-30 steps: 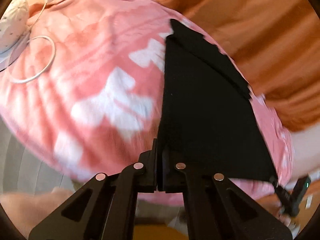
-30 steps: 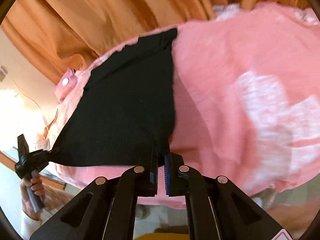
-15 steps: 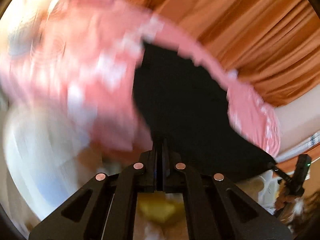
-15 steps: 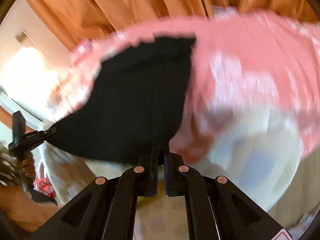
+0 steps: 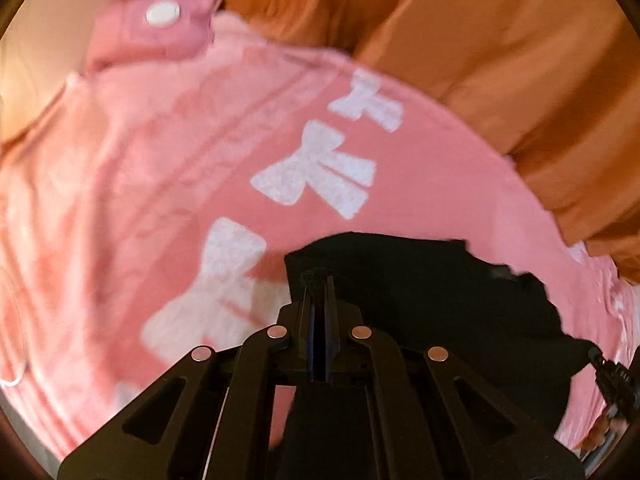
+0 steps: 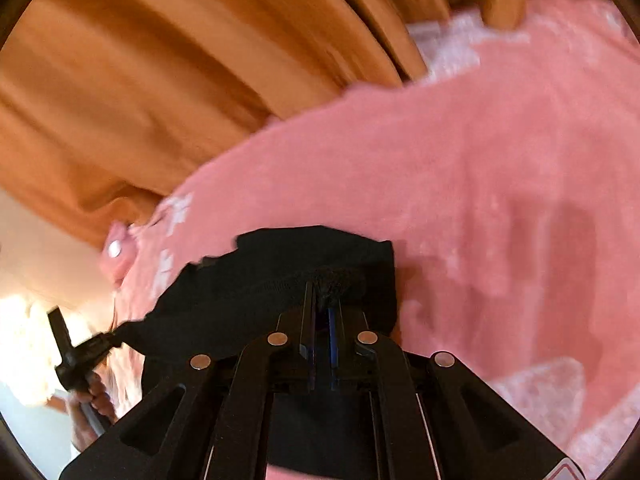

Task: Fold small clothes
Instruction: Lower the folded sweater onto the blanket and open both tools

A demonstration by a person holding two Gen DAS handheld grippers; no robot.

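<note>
Both tongs angle steeply downward over the pink blanket (image 5: 168,184). The left tongs (image 5: 318,280) and right tongs (image 6: 322,284) each pinch an edge of the black garment (image 5: 420,280).

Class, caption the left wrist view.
Left tongs shut on a black garment over a pink bow-print cover.

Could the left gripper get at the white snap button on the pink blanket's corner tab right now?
Probably not yet: the left gripper has its jaws shut on the black cloth garment, though the white snap button lies uncovered on the pink bow-print blanket.

no readable text, labels or numbers anywhere
</note>
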